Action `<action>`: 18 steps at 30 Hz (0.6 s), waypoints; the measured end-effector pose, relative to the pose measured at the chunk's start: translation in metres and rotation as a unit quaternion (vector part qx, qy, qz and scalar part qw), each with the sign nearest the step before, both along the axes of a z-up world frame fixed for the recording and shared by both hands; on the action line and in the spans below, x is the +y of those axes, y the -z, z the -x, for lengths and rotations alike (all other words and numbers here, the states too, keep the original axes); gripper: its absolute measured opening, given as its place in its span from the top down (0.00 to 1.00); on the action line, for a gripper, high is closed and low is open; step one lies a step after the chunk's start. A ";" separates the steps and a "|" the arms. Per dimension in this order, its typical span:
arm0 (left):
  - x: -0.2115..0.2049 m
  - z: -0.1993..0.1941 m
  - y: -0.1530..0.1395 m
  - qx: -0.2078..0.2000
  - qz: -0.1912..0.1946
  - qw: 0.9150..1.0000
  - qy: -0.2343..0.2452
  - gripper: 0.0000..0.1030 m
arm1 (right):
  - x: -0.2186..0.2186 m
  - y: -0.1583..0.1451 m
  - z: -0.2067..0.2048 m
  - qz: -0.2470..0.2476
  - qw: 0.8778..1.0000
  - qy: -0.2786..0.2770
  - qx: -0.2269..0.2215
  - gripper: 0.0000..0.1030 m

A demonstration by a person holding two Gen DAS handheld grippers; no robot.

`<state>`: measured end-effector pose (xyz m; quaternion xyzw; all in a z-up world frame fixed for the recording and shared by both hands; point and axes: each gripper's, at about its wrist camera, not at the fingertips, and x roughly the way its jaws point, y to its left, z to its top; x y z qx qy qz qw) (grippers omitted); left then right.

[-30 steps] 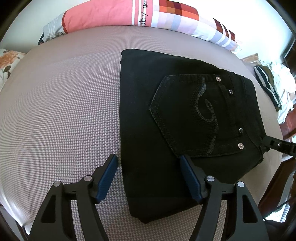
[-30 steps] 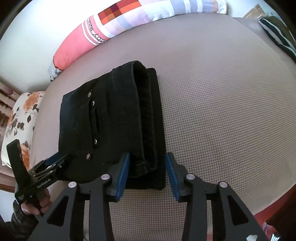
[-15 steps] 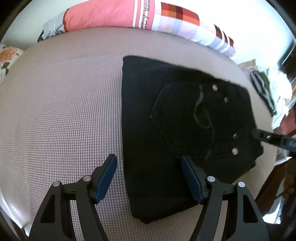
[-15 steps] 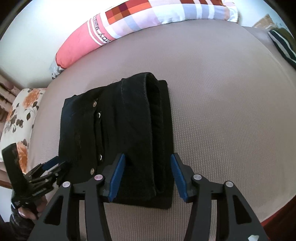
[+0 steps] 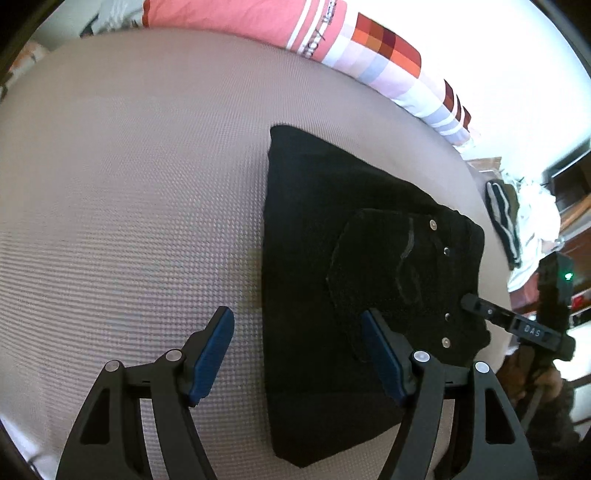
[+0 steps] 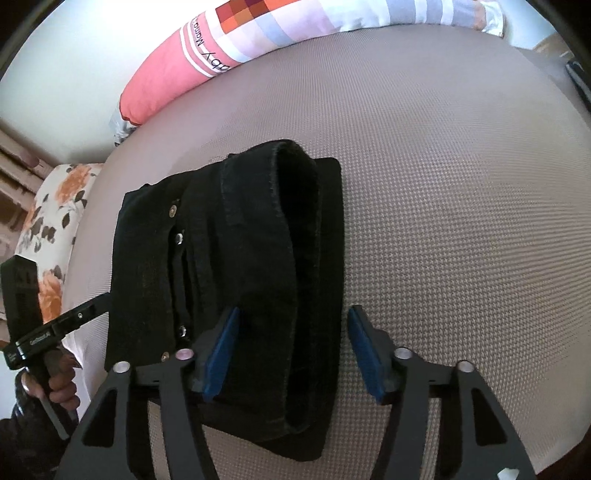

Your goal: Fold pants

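Observation:
The black pants (image 5: 332, 258) lie folded into a thick rectangle on the beige bed cover (image 5: 129, 184), back pocket and rivets facing up. My left gripper (image 5: 297, 354) is open, and the left edge of the pants runs between its fingers, untouched. In the right wrist view the pants (image 6: 240, 258) show their rolled thick edge on the right. My right gripper (image 6: 295, 350) straddles that edge with its jaws opening and its pads clear of the cloth. Each gripper also shows in the other's view: the right one (image 5: 476, 304) at the rivet side, the left one (image 6: 99, 304) in a hand (image 6: 55, 380).
A long pink and checked pillow (image 5: 258, 26) lies along the far side of the bed. A floral pillow (image 6: 48, 229) sits at the left. A dark striped garment (image 5: 498, 214) and white clothes (image 5: 532, 229) are piled past the bed's right edge.
The right gripper's jaws have spread apart from the thick edge of the pants. The left wrist view has swung and rolled, so the pants now sit further right in it.

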<state>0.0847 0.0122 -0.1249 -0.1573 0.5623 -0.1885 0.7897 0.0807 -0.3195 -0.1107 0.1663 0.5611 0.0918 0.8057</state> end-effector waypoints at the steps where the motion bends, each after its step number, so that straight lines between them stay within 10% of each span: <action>1: -0.001 -0.002 0.003 0.011 0.011 1.000 0.003 0.30 | -0.002 0.002 -0.001 -0.005 1.000 -0.001 0.000 0.38; 18: 0.011 -0.032 0.015 0.072 0.142 0.987 0.018 0.30 | -0.053 0.037 -0.023 -0.250 0.967 -0.051 0.027 0.52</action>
